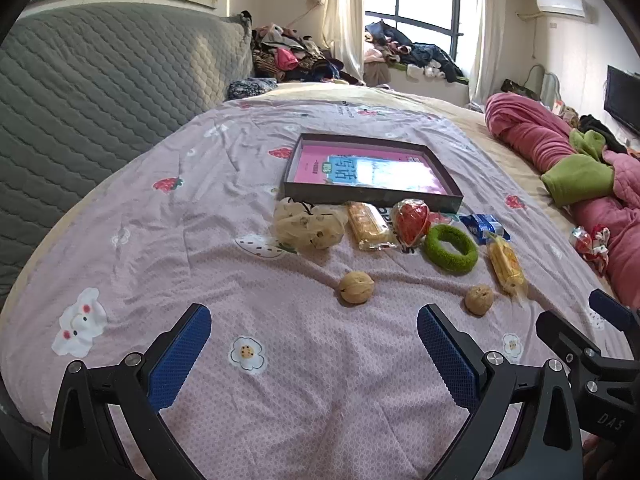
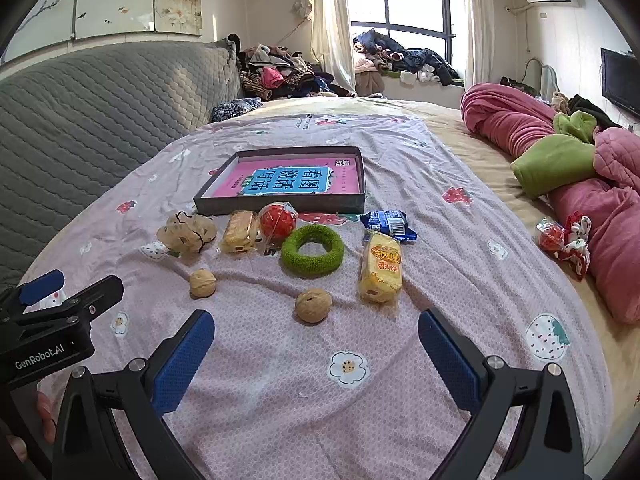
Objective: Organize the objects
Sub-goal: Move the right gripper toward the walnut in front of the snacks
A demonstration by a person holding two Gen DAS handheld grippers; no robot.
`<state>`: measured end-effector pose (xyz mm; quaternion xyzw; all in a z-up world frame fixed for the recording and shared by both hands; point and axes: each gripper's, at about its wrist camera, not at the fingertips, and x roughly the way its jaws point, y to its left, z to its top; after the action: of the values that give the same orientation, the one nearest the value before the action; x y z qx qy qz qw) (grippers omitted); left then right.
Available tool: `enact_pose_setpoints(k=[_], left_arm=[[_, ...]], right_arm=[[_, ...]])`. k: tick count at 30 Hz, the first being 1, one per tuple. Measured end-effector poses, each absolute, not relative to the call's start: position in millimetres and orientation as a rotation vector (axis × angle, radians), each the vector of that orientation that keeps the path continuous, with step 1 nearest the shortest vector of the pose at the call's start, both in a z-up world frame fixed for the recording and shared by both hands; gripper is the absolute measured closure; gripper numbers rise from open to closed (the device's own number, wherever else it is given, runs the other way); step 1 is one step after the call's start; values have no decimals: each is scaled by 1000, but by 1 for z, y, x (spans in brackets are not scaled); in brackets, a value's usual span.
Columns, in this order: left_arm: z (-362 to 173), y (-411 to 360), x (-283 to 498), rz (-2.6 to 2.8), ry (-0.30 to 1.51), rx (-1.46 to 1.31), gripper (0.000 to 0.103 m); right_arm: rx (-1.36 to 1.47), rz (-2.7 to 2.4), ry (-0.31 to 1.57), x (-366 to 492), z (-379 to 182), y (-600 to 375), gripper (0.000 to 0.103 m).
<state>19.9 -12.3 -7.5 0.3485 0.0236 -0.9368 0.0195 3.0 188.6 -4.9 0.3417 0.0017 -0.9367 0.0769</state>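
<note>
both grippers hang low over the pink printed bedsheet (image 2: 460, 248), side by side, and nothing is in either one: the left gripper (image 1: 314, 344) has its blue pads spread wide over bare sheet, and the right gripper (image 2: 316, 350) is spread just as wide. the landmark here is the shallow dark box (image 2: 280, 204) lying flat in the middle of the sheet, with a pink and blue booklet (image 2: 288, 182) inside it. right along the box's near wall runs a row of loose things: a beige scrunchie (image 2: 186, 234) off the near left corner, then a clear-wrapped biscuit pack (image 2: 240, 230), then a red wrapped ball (image 2: 278, 222) touching that pack, then a green fuzzy ring (image 2: 312, 250) a little nearer the grippers, and a blue snack packet (image 2: 388, 224) off the box's near right corner. nearer than the packet lies a yellow snack pack (image 2: 380, 268). two walnuts sit apart from the row, between the box and the grippers: one walnut (image 2: 203, 283) on the left, the other walnut (image 2: 313, 305) just ahead of the right gripper's spread pads, with open sheet between. right of the box, well apart, a pink quilt (image 2: 612, 216) with green lining is bunched up, a small red and white bundle (image 2: 564, 242) against it. left of the box rises a grey quilted headboard (image 2: 100, 112); beyond it, piled clothes (image 2: 280, 72), a curtained window (image 2: 400, 0), a television (image 2: 620, 84) on the right wall.
</note>
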Motion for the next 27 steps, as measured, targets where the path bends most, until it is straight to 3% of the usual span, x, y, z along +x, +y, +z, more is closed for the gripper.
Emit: enact_pose_setpoints(k=[27], left_arm=[[15, -18, -28, -2900, 60, 1059, 0]], right_arm=[[1000, -2791, 48, -46, 28, 177, 0]])
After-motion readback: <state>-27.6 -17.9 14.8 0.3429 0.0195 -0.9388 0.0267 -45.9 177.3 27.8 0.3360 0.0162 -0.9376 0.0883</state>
